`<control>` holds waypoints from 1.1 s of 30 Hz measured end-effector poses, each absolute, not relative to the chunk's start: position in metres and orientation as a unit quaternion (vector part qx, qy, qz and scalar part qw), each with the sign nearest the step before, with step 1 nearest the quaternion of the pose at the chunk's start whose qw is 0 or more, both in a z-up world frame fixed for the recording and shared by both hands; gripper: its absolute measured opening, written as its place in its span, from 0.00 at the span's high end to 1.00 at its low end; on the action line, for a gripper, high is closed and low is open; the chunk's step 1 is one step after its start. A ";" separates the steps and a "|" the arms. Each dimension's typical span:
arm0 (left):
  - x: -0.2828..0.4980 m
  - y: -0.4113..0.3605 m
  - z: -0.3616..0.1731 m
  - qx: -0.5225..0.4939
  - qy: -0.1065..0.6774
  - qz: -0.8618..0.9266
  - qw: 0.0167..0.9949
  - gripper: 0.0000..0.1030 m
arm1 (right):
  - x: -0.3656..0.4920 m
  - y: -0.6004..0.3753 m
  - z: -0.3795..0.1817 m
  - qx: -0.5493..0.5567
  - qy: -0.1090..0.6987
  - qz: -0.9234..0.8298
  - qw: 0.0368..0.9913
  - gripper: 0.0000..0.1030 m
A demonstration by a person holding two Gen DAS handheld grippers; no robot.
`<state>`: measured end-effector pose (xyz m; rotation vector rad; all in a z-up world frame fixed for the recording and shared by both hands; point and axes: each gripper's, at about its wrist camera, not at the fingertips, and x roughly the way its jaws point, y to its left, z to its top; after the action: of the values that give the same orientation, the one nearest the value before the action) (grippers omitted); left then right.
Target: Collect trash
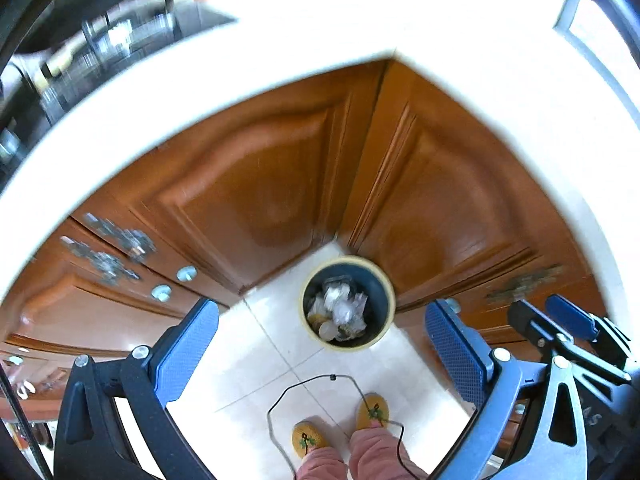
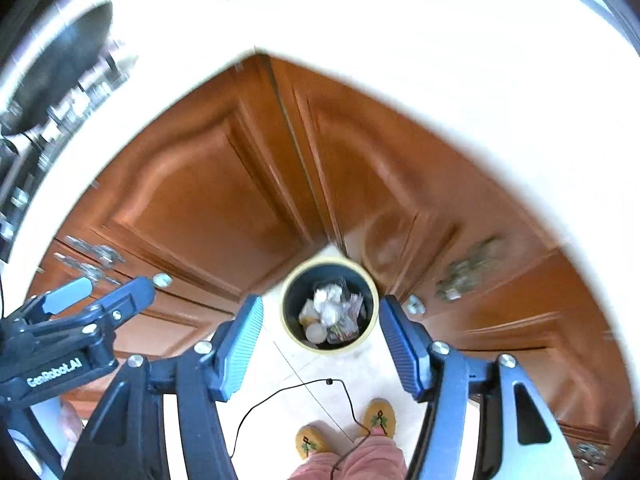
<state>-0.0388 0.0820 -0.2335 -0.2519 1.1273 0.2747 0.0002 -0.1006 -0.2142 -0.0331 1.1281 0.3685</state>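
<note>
A dark round bin with a pale yellow rim (image 1: pixel 349 303) (image 2: pixel 329 306) stands on the tiled floor in the inner corner of wooden cabinets. Crumpled clear plastic and wrappers (image 1: pixel 339 314) (image 2: pixel 331 314) fill it. My left gripper (image 1: pixel 320 344) hangs high above the bin, blue pads wide apart, nothing between them. My right gripper (image 2: pixel 322 340) is likewise high over the bin, open and empty. Each gripper shows at the edge of the other's view: the right gripper (image 1: pixel 560 326) and the left gripper (image 2: pixel 100 292).
A white countertop (image 1: pixel 280 52) (image 2: pixel 400 40) wraps around the corner above brown cabinet doors (image 1: pixel 260 184). A dark stove area (image 1: pixel 100 40) lies at the left. A person's yellow slippers (image 1: pixel 372 412) and pink trouser legs stand on the floor, with a thin black cable (image 1: pixel 320 378) trailing.
</note>
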 end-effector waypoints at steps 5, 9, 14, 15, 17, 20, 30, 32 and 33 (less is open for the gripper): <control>-0.051 0.065 -0.144 -0.093 0.488 0.122 0.859 0.01 | -0.015 -0.121 -0.123 0.001 0.500 0.168 0.850 0.41; -0.060 0.054 -0.087 -0.079 0.455 0.114 0.879 0.01 | -0.027 -0.136 -0.075 0.020 0.486 0.155 0.860 0.41; -0.063 0.044 -0.040 -0.071 0.427 0.110 0.895 0.01 | -0.036 -0.146 -0.035 0.024 0.461 0.146 0.875 0.41; -0.063 0.043 -0.033 -0.070 0.421 0.110 0.898 0.01 | -0.038 -0.148 -0.028 0.024 0.455 0.146 0.878 0.41; -0.061 0.039 -0.019 -0.064 0.413 0.114 0.901 0.01 | -0.041 -0.149 -0.015 0.026 0.441 0.147 0.885 0.41; -0.061 0.031 0.000 -0.059 0.397 0.115 0.909 0.01 | -0.046 -0.150 -0.001 0.024 0.423 0.146 0.894 0.41; -0.050 0.011 0.037 -0.031 0.359 0.099 0.928 0.01 | -0.048 -0.152 0.029 0.022 0.363 0.121 0.924 0.41; -0.047 0.009 0.038 -0.028 0.360 0.095 0.928 0.01 | -0.046 -0.155 0.030 0.026 0.362 0.114 0.925 0.41; -0.046 0.007 0.039 -0.027 0.361 0.093 0.928 0.01 | -0.045 -0.156 0.030 0.028 0.362 0.112 0.925 0.41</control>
<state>-0.0460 0.0072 0.0387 -0.0549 0.7395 0.1899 -0.0452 -0.1560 0.0301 0.0573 0.7429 0.2307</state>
